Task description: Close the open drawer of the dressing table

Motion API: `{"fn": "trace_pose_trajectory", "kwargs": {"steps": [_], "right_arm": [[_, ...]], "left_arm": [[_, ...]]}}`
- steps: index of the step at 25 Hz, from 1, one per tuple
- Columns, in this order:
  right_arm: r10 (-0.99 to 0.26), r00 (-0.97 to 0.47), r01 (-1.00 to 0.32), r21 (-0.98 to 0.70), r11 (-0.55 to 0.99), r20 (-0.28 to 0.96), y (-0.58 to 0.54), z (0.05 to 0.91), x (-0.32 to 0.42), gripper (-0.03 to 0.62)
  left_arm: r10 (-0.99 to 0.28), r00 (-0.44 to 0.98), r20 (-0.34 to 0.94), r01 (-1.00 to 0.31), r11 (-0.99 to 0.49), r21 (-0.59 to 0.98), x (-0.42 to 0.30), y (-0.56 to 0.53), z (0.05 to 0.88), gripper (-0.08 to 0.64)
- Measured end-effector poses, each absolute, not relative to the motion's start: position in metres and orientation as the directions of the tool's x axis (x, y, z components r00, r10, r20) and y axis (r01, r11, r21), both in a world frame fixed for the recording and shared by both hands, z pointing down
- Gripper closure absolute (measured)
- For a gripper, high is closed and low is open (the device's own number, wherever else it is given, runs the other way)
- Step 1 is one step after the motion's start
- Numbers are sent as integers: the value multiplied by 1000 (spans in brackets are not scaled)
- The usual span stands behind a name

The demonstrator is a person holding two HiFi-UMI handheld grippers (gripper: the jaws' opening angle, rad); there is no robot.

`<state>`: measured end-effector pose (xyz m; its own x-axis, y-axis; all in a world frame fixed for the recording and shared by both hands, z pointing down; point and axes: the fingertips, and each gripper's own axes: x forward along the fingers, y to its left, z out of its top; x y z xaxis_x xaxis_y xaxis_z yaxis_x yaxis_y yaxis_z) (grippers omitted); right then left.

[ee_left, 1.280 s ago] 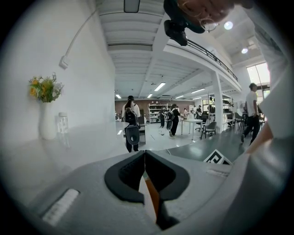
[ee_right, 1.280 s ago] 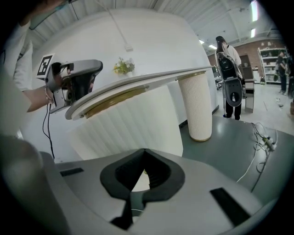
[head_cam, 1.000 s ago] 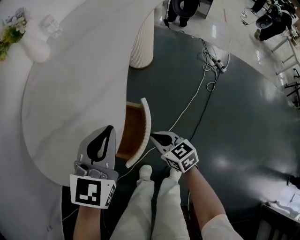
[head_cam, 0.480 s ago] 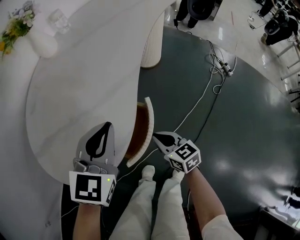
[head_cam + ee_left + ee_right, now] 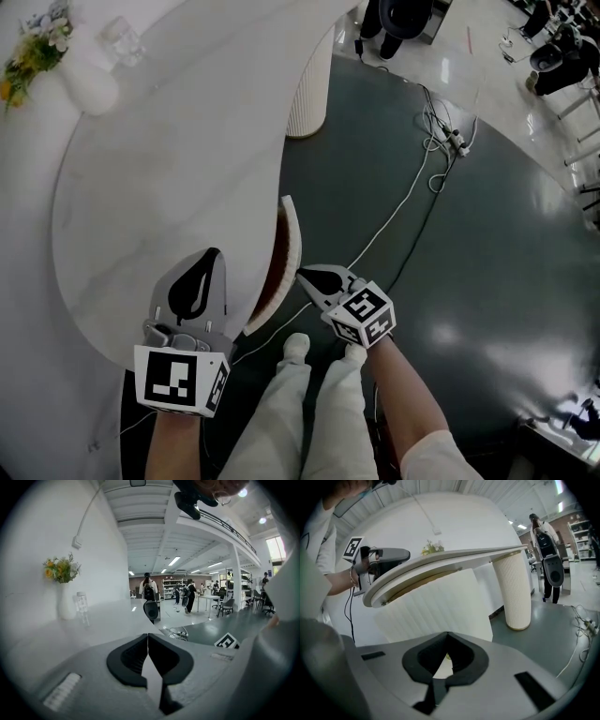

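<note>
The white dressing table fills the left of the head view. Its drawer, with a curved ribbed front, stands out only a narrow way, and a thin strip of brown inside shows. My right gripper is shut, its tip against the drawer front's outer face. In the right gripper view the ribbed drawer front stands just beyond the shut tips, under the tabletop. My left gripper is shut, holds nothing, and hovers over the tabletop's near edge.
A ribbed column leg holds up the table at the back. A vase of flowers and a glass stand at the far left. Cables and a power strip lie on the dark floor. The person's legs are below.
The drawer has slid into the table, and its brown opening has narrowed to a sliver. My right gripper has moved left with the drawer front. The left gripper has barely moved.
</note>
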<state>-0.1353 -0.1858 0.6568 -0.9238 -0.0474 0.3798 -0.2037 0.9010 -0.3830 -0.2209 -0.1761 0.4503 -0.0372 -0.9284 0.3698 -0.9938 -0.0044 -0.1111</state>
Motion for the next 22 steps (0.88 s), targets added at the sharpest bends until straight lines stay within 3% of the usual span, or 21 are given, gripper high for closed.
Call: {"fn": "trace_pose_trajectory", "kwargs": {"steps": [22], "right_arm": [[12,-968,-76,-337,939,252,-181,651,-192,591]], "left_arm": [[-925,-38,377,-998,18,-56,-226,-172,453,543]]}}
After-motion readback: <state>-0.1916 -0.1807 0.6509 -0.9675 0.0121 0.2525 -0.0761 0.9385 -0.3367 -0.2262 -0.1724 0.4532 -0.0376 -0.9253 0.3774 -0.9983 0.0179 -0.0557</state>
